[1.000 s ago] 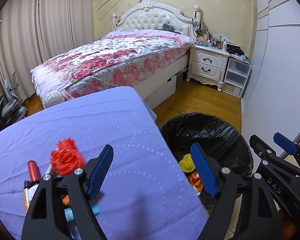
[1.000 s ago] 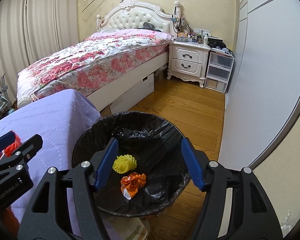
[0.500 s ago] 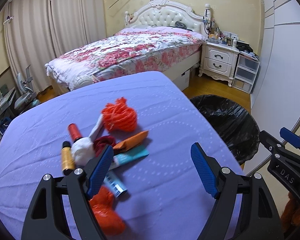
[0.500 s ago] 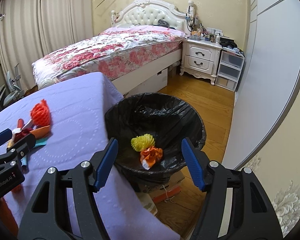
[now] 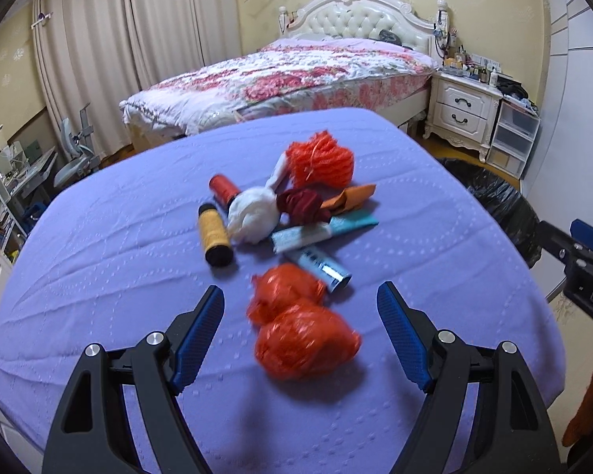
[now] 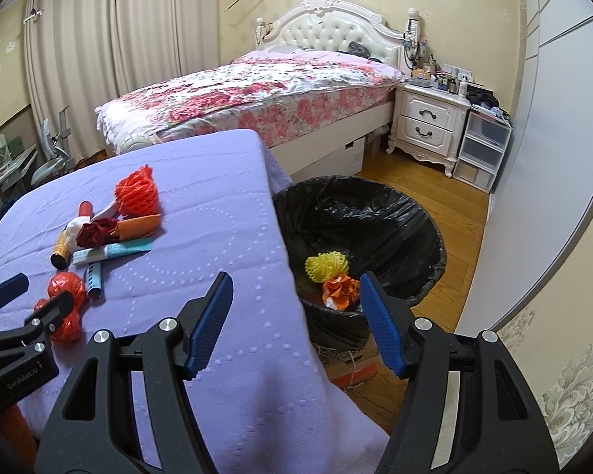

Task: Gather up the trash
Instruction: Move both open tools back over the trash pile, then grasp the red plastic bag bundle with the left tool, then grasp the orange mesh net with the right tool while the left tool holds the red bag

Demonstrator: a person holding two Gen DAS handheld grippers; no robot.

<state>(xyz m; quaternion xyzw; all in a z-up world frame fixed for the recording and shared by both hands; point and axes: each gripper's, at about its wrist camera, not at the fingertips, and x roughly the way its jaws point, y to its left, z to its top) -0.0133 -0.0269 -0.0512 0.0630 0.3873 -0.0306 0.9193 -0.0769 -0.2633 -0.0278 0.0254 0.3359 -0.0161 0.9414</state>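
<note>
Since the earlier frame we have swung both grippers away from the bin and over the table; the trash pile, before at the left margin, now lies ahead of the left gripper [image 5: 298, 335]. Its jaws stand spread, nothing pinched, and the crumpled orange plastic bag [image 5: 302, 335] lies on the cloth in line with the gap, apart from both pads.

The right gripper [image 6: 294, 322] hangs over the table's right edge, jaws spread and empty.

Container: the waste bin [image 6: 435, 237], lined with a black bag, stands on the wood floor just beside the table's right edge. Inside we see a yellow foam net [image 6: 327, 266] and an orange wrapper [image 6: 340, 291], touching each other.

On the purple tablecloth [image 5: 118, 260], in one cluster:
- orange foam net [image 5: 322, 162]
- white wad [image 5: 253, 215]
- dark red wad [image 5: 302, 205]
- orange packet [image 5: 352, 197]
- teal packet [image 5: 324, 231]
- small blue tube [image 5: 322, 266]
- yellow spool [image 5: 213, 235]
- red spool [image 5: 223, 187]

Edges: bare cloth surrounds the cluster on all sides; the far edge faces a floral bed [image 6: 257, 91].

Writing: "GenRobot.AI" reads on the left gripper body in the right view; "DAS" on the right gripper body in the left view. Packet print is too blurred to read.
</note>
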